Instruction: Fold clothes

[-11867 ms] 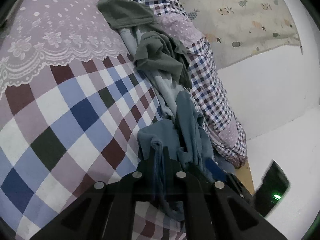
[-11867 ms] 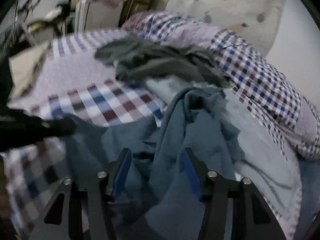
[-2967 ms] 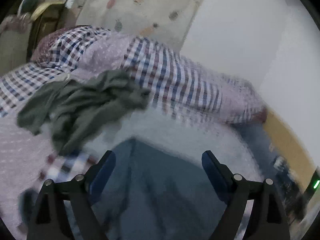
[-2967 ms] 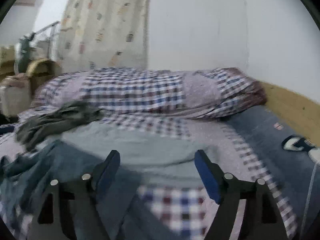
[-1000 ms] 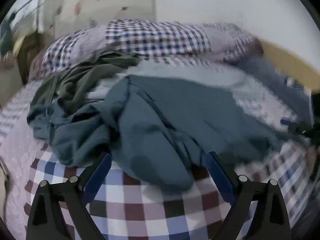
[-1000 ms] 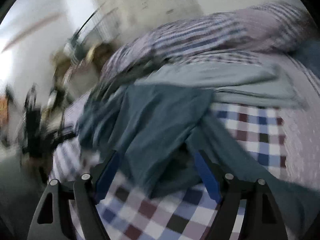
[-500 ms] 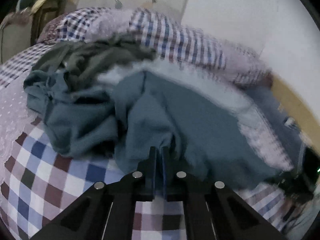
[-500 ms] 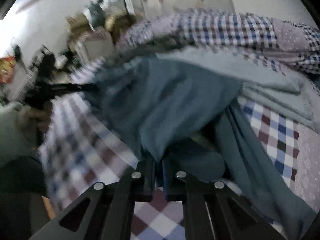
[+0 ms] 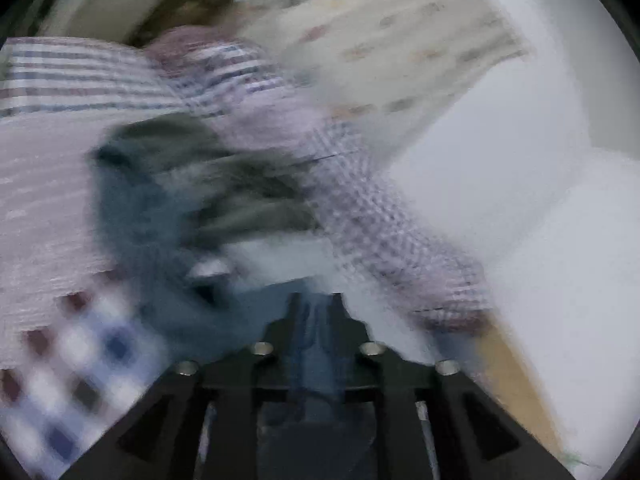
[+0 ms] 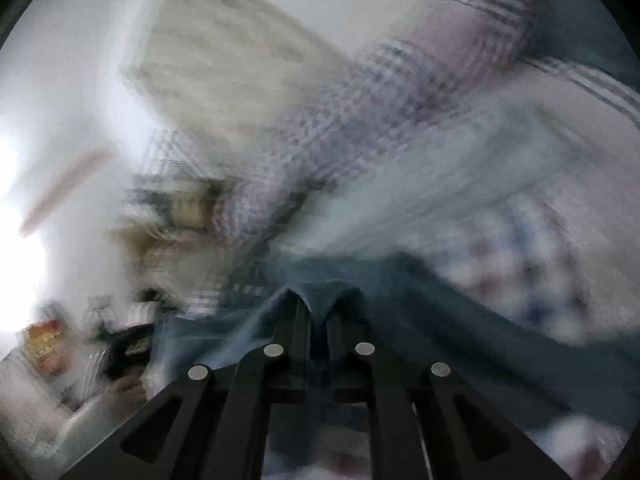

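Blur heavy in both views. Left gripper (image 9: pixel 316 304) clamped on blue garment (image 9: pixel 168 280); right gripper (image 10: pixel 318 308) pinching same cloth, fabric draped over its fingers. Garment w/ olive cloth (image 9: pixel 248 200) on checked bedspread (image 9: pixel 80 352).

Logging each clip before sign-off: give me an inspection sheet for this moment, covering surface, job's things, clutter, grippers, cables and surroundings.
Surface: bed with checked cover; both views badly motion-blurred.
Job's things: blue garment pinched at two spots, one in each gripper; dark green garment bunched behind it; pale grey garment spread further back.
Clutter: checked quilt rolled along the wall side; nothing else told apart.
Grippers: left gripper shut on blue cloth; right gripper shut on blue cloth.
Cables: nothing seen.
Surroundings: white wall, patterned hanging cloth; blurred furniture beyond the bed, too smeared to identify.
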Demonstrator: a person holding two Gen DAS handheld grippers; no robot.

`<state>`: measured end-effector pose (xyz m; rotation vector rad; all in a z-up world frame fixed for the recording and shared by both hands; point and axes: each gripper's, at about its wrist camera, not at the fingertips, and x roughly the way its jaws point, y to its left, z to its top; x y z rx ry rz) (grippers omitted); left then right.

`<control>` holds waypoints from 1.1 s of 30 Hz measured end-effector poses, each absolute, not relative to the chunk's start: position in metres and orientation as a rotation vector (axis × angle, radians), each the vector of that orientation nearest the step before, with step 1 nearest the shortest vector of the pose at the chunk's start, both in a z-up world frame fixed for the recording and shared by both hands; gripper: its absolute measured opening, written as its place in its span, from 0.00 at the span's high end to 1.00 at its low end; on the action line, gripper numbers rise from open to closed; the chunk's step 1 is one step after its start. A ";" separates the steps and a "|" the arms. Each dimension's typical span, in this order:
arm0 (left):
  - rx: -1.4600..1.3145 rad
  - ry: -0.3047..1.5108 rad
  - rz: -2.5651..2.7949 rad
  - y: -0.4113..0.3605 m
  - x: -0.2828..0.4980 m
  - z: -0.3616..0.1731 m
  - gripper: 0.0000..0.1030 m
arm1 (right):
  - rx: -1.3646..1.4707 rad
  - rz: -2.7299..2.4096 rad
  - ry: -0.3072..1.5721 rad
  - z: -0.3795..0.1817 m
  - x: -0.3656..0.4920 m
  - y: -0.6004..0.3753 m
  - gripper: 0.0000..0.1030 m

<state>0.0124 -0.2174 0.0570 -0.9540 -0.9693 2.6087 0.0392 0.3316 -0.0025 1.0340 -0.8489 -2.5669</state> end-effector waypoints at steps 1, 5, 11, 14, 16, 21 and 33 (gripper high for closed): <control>-0.989 -0.985 2.626 -0.222 0.010 0.052 0.54 | 1.138 -2.595 -0.848 -0.014 0.034 0.334 0.91; -1.135 -1.050 2.690 -0.242 0.000 0.032 0.38 | 1.245 -2.655 -0.874 -0.026 0.031 0.346 0.69; -1.173 -0.954 2.753 -0.240 0.007 0.033 0.29 | 1.103 -2.746 -0.858 0.000 0.047 0.348 0.48; -1.183 -0.990 2.757 -0.245 0.017 0.029 0.28 | 1.116 -2.750 -0.733 0.009 0.056 0.331 0.48; -1.191 -1.008 2.757 -0.249 0.015 0.027 0.28 | 1.143 -2.720 -0.625 0.013 0.061 0.312 0.48; -1.185 -1.024 2.749 -0.248 0.013 0.027 0.28 | 1.167 -2.718 -0.279 0.012 0.072 0.252 0.48; -1.165 -1.065 2.727 -0.245 0.009 0.028 0.28 | 1.418 -3.040 -0.027 -0.015 0.078 0.274 0.53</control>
